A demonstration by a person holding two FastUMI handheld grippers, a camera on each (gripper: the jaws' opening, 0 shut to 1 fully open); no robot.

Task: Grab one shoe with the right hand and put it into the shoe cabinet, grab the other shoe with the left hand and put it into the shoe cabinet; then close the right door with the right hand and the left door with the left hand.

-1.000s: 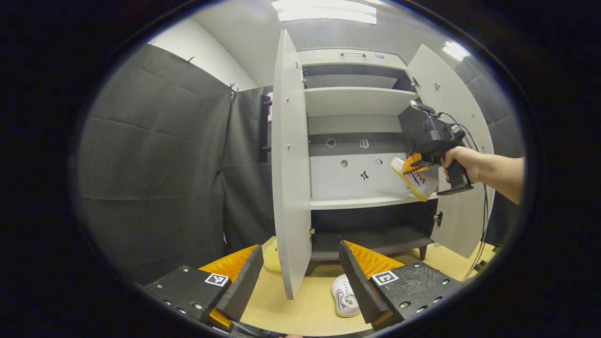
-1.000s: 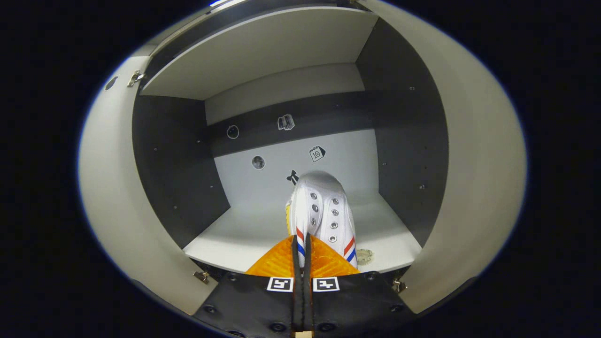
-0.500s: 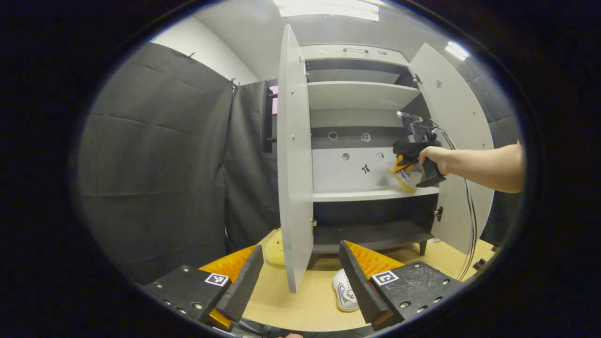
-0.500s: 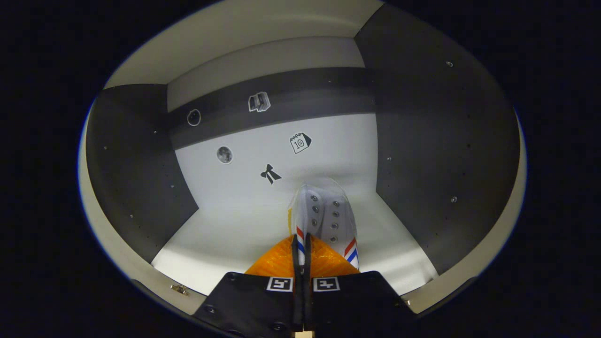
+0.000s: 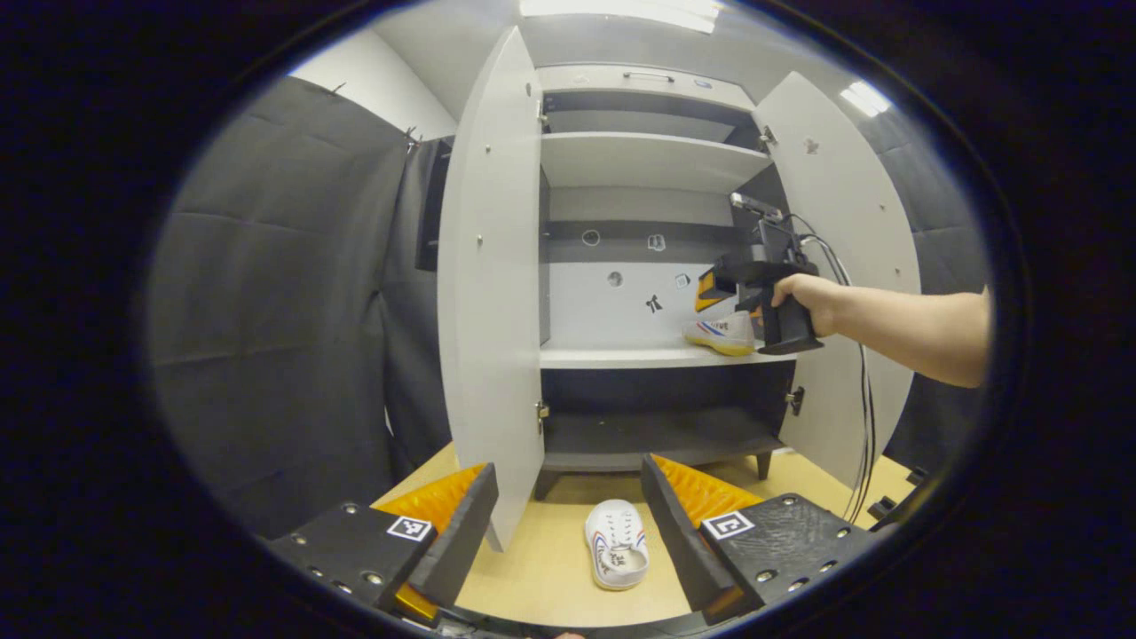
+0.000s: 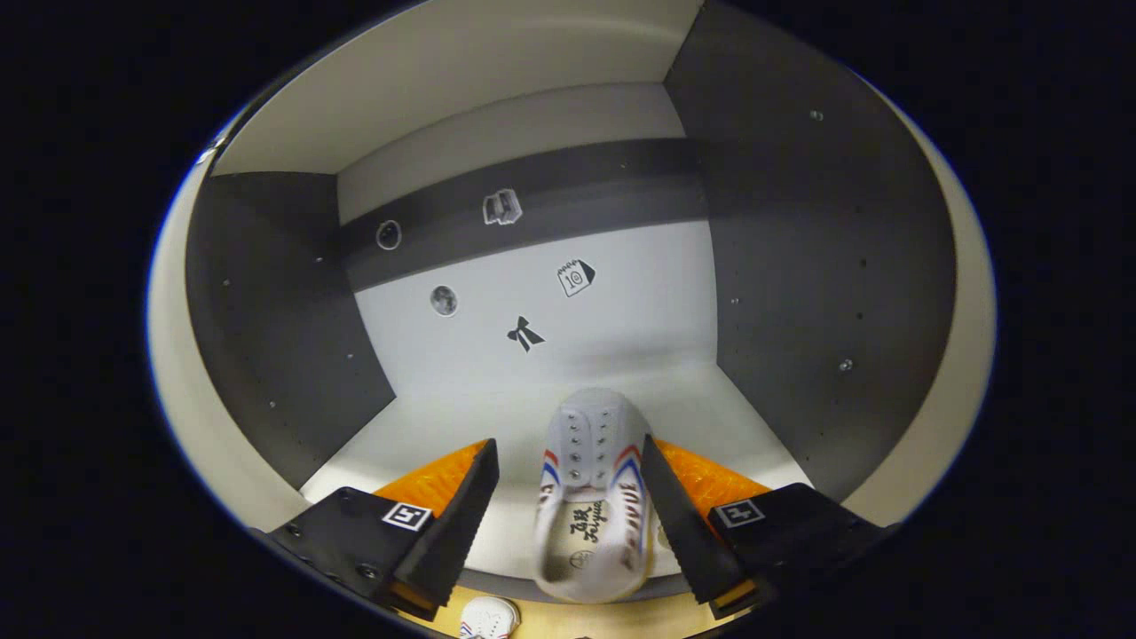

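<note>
On the shelf [image 6: 426, 444], a shoe [image 6: 593, 497] rests between the wide-spread right gripper [image 6: 568, 515].

Your left gripper [image 5: 568, 524] hangs low before the shoe cabinet [image 5: 652, 266], jaws wide apart and holding nothing; between its fingers, on the floor [image 5: 550, 577] just in front of the cabinet, lies a white shoe [image 5: 617, 555]; both cabinet doors stand open; on the cabinet's middle shelf [image 5: 639, 357] rests the other shoe [image 5: 721, 333], and your right gripper [image 5: 714, 288], jaws parted, hovers just above it, held by your hand [image 5: 803, 297].
</note>
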